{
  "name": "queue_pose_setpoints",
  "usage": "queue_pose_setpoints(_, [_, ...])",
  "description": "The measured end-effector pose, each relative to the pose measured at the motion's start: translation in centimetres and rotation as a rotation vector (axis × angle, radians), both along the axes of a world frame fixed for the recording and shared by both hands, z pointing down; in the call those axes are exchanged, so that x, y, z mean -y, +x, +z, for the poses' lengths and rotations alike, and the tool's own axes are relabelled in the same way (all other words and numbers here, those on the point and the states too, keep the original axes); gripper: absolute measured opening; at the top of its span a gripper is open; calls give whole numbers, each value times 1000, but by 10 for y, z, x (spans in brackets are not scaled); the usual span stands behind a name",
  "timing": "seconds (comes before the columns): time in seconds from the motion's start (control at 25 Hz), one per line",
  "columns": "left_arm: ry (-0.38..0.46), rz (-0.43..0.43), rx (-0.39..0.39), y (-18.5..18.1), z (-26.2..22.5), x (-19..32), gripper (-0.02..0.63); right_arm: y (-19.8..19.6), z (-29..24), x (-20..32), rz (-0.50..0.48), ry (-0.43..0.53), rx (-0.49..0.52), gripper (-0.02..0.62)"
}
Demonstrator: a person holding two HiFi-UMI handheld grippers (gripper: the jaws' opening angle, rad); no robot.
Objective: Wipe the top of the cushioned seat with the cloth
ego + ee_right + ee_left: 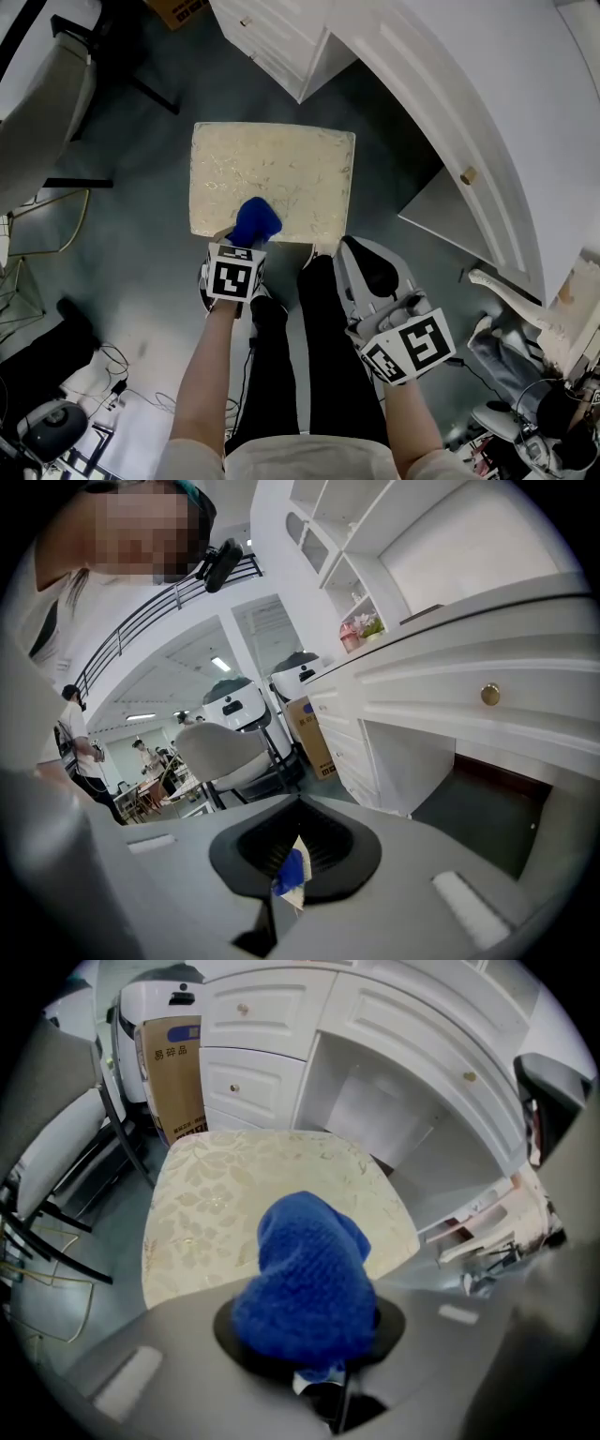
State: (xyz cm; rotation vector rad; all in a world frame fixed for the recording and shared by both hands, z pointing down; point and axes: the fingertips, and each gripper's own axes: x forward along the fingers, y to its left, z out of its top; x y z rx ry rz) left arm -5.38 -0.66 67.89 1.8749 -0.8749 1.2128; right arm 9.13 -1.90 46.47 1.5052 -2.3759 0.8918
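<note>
While I stand over the seat (pixel 272 173), its cream, leaf-patterned top lies square below me on the grey floor (pixel 141 281). My left gripper (pixel 246 242) reaches in from the near side, and its jaws are clenched on the cloth (pixel 255 222). The cloth is blue, knitted-looking and bunched into a lump. From the head view it sits over the near edge of the seat, roughly midway along that edge. Whether it presses on the fabric or hangs just above it, I cannot tell.

Along my left gripper (pixel 323 1372), the cloth (pixel 305 1283) swells out of the jaws and hides much of the seat's (pixel 225 1194) near part. The rest of the top shows bare beyond it. Behind the seat stands a white cabinet (pixel 309 1063) with drawers, and a cardboard box (pixel 173 1077) stands to its left.

My right gripper (pixel 364 258) is off the seat, beside its near right corner and over the floor, close by my legs (pixel 323 356) in dark trousers. Its jaws are pressed together. In the right gripper view only a small blue-and-white scrap shows at the seam of the right gripper (pixel 292 869). That view tilts up past the cabinet (pixel 487 705) toward a bright room with a pale chair (pixel 225 752).
</note>
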Motion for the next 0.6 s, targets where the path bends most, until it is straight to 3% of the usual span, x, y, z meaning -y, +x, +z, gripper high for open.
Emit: queue_pose_setpoints(0.6, [21, -82, 62, -80, 0, 10, 72, -46, -2, 3, -64, 3, -5, -2])
